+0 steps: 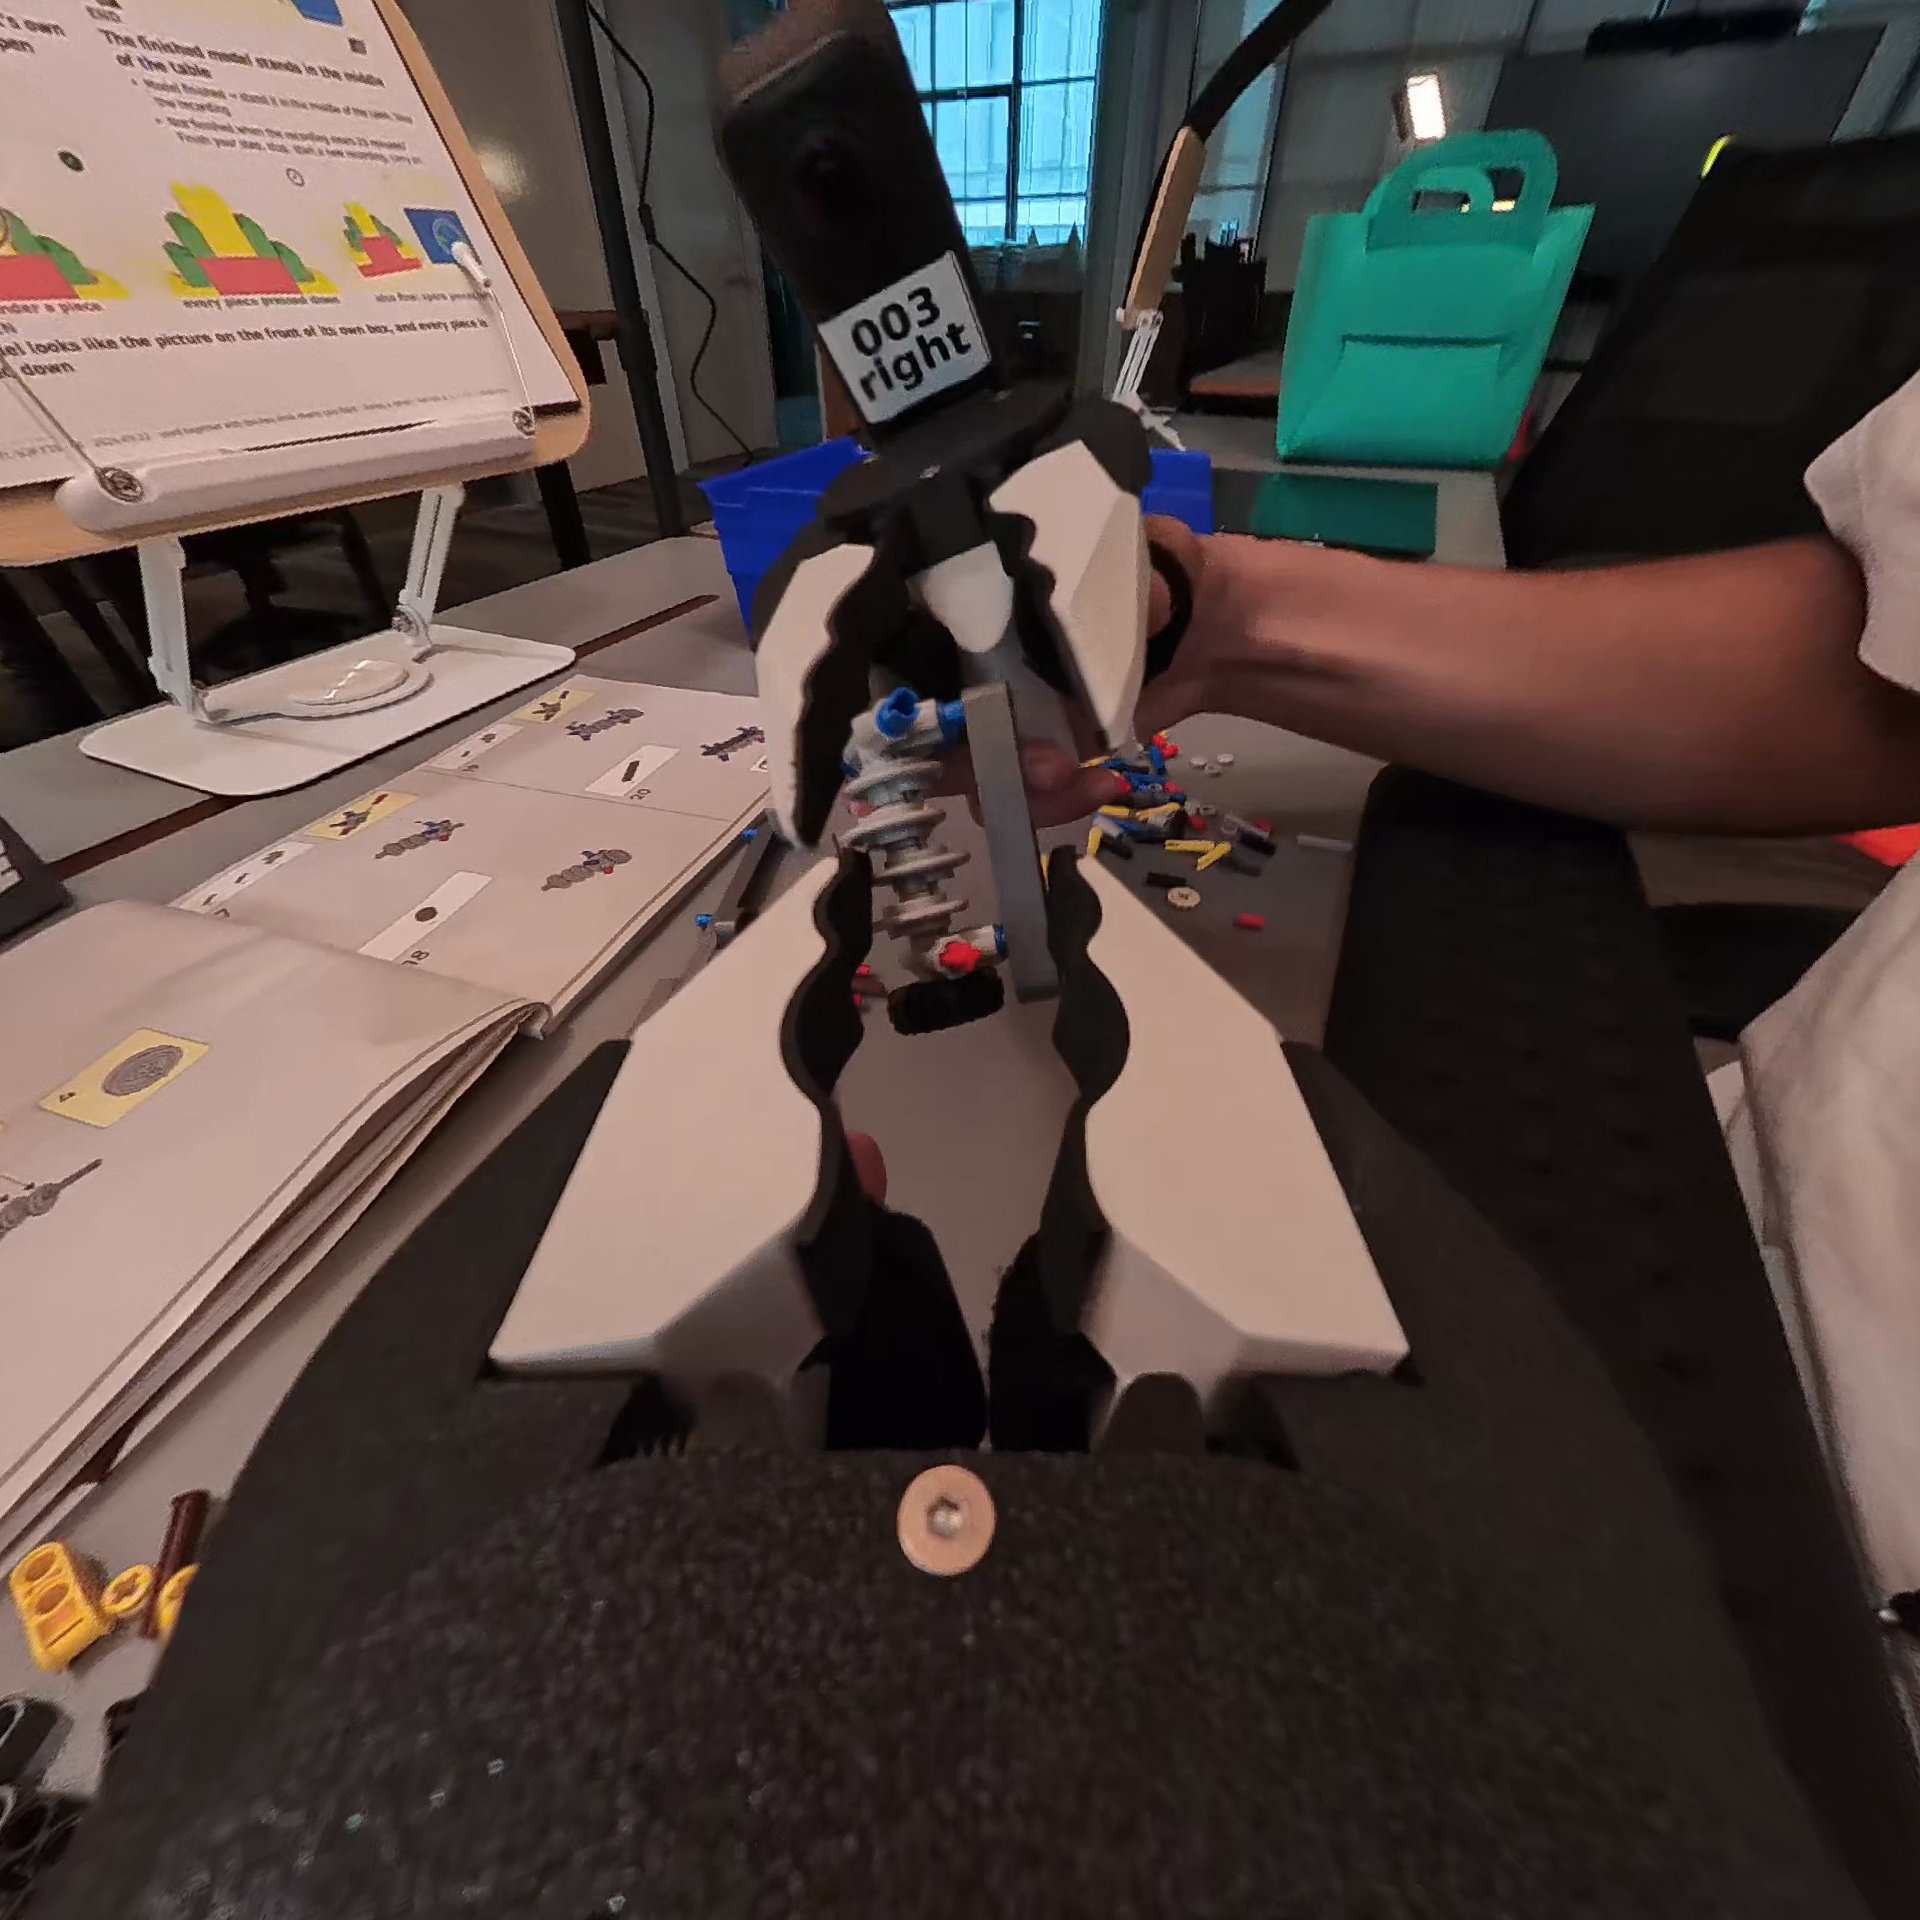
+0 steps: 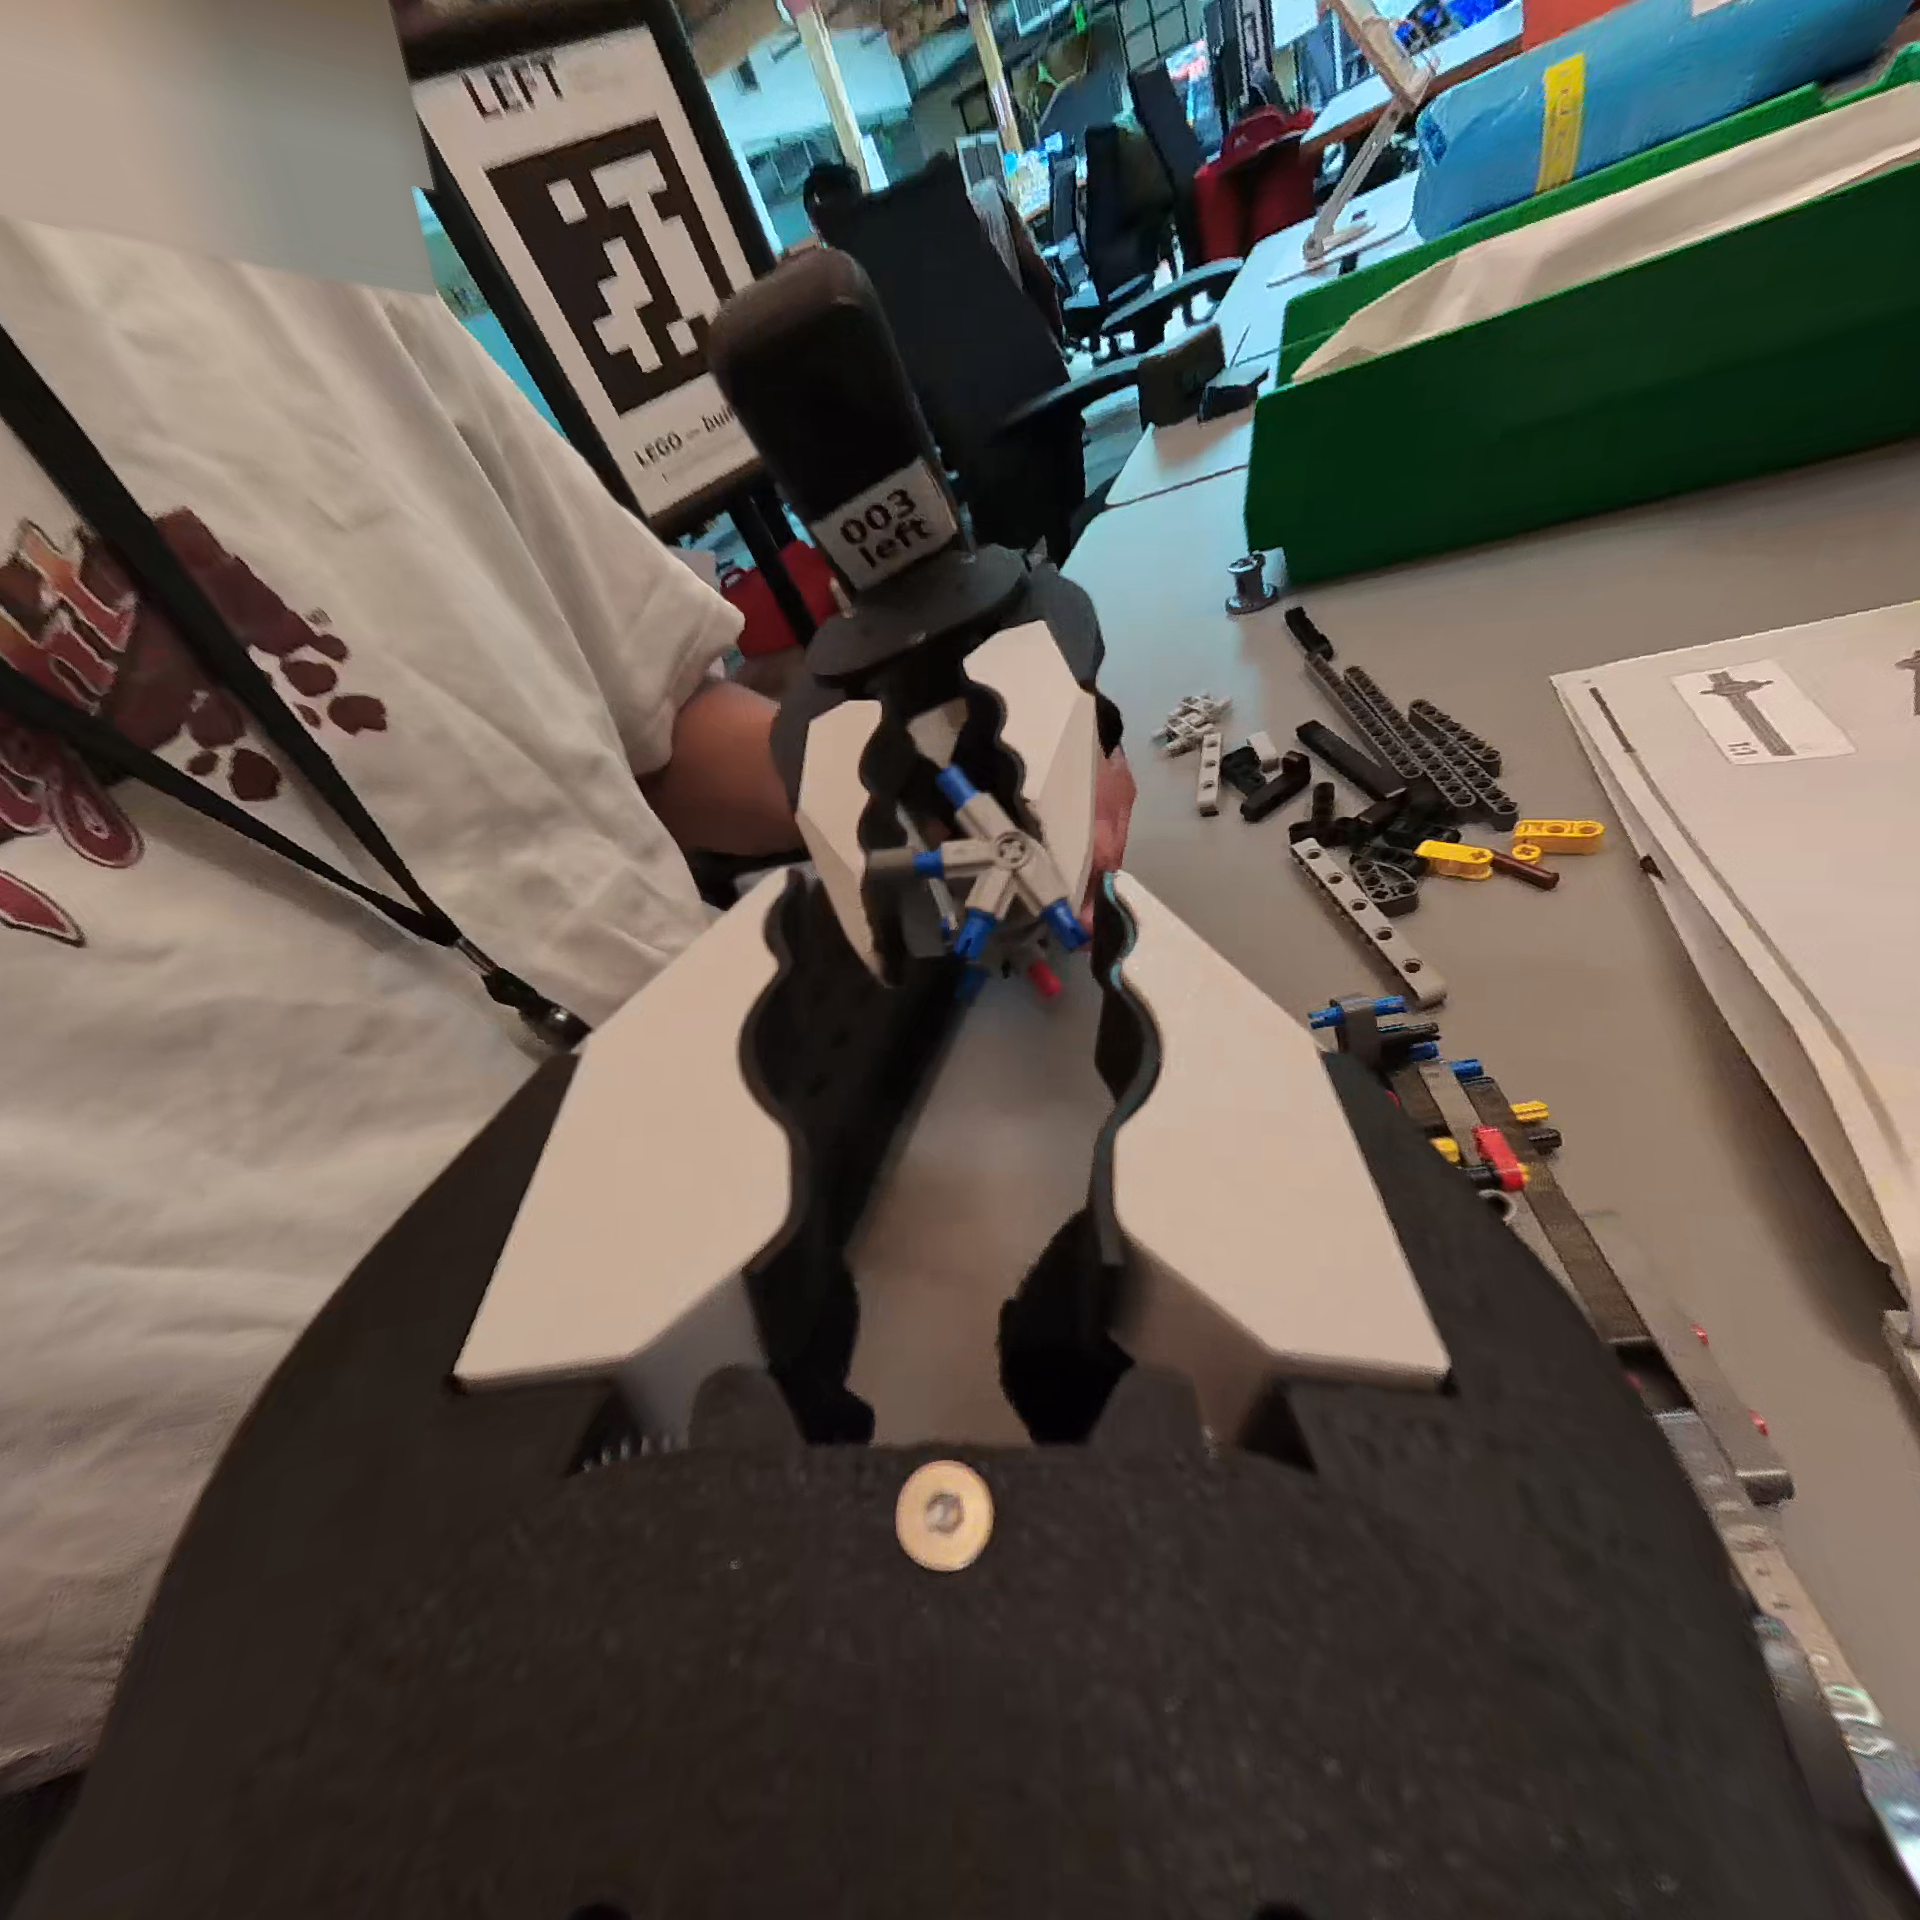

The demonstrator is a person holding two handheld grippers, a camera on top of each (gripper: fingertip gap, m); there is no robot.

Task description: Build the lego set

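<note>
The lego assembly (image 1: pixel 925 842) is a stack of grey gears on an axle with blue pins at the top, a red pin and black piece at the bottom, and a grey beam alongside; it stands nearly upright above the table. Loose pieces (image 2: pixel 1392 800) lie scattered on the table (image 2: pixel 1558 582): black and grey beams, yellow connectors.

Left hand-held gripper (image 2: pixel 961 914) grips grey/blue lego assembly (image 2: pixel 992 883) betw right hand-held gripper (image 2: pixel 951 940) tips; loose beams (image 2: pixel 1403 769) on table (image 2: pixel 1662 956).
</note>
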